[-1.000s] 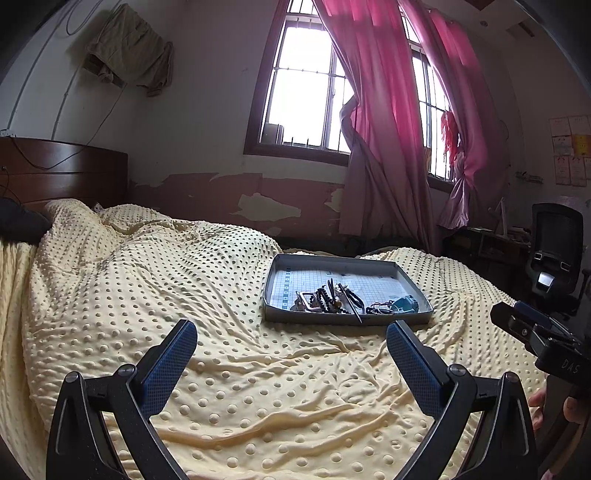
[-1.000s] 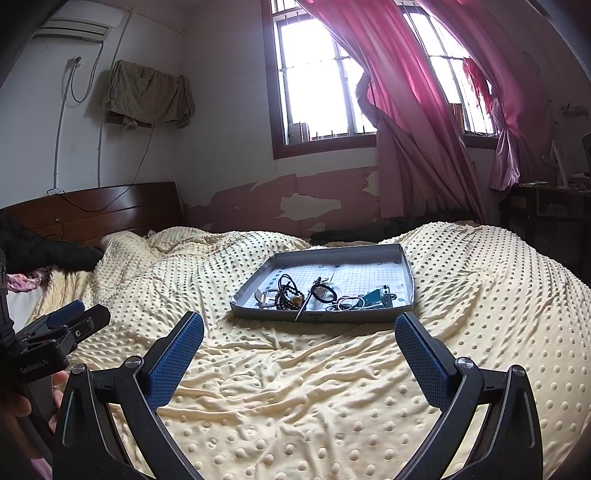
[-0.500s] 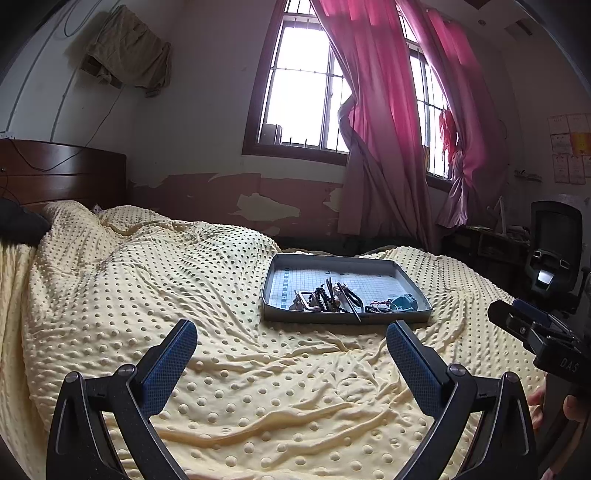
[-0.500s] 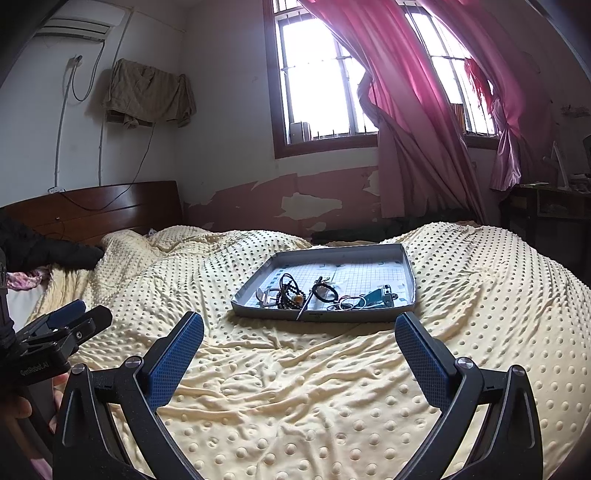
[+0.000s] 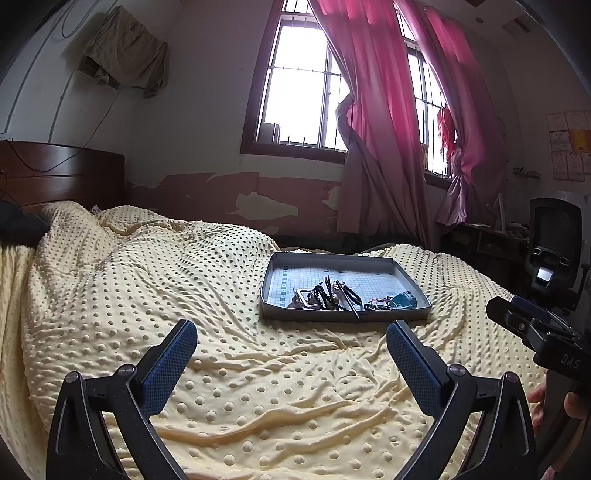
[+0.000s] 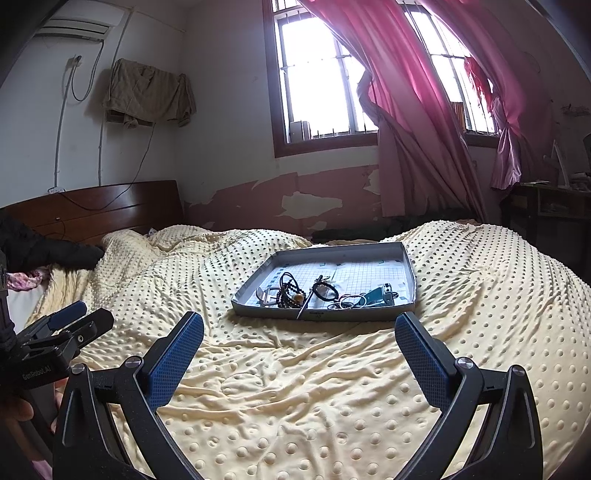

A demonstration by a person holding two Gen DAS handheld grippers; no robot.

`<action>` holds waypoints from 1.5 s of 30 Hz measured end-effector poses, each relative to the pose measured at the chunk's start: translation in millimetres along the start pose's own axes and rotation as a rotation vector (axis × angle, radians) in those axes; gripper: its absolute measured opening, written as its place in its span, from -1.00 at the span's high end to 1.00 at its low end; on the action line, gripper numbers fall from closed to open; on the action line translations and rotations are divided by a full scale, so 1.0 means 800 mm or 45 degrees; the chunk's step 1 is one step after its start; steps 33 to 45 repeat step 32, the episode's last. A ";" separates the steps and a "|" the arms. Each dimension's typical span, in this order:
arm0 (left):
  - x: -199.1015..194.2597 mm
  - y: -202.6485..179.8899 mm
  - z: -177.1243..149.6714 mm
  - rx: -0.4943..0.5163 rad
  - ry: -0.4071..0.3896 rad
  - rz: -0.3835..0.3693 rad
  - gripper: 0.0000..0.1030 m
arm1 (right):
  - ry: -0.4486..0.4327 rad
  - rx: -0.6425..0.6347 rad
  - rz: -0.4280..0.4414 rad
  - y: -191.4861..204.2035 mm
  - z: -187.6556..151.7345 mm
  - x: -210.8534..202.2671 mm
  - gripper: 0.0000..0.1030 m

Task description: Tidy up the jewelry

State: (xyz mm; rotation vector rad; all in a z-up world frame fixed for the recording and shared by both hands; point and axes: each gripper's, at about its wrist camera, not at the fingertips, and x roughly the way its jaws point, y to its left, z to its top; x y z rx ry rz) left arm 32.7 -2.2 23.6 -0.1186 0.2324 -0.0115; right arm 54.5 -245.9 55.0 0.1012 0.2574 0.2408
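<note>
Tray (image 5: pixel 343 314) of jewelry sits ahead of both wide-open hand-held grippers; only the right view shows an air conditioner (image 6: pixel 79 27).

Jewelry (image 5: pixel 334 297) tangled in tray (image 5: pixel 421 291), pieces too small to separate; hand (image 5: pixel 554 400) cut by frame edge.

1. Tray (image 5: pixel 343 315) is lying on the blanket (image 5: pixel 147 295), mid-bed, before the window (image 5: pixel 299 85).
2. Jewelry (image 5: pixel 325 297) is sitting in the tray's near half, along the front wall.
3. Both grippers, left (image 5: pixel 291 343) and right (image 6: pixel 299 339), are hovering before the tray, apart from it.
4. Headboard (image 6: pixel 103 206) is standing left of the tray; chair (image 5: pixel 554 251) is standing right of the bed.
</note>
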 end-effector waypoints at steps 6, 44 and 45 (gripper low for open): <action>0.001 0.004 -0.002 0.000 0.007 -0.004 -1.00 | 0.002 0.003 0.006 -0.003 0.000 0.000 -0.98; 0.014 0.008 -0.007 -0.039 0.125 0.084 -1.00 | 0.009 0.003 0.010 -0.004 -0.002 0.002 -0.98; 0.014 0.008 -0.007 -0.039 0.125 0.084 -1.00 | 0.009 0.003 0.010 -0.004 -0.002 0.002 -0.98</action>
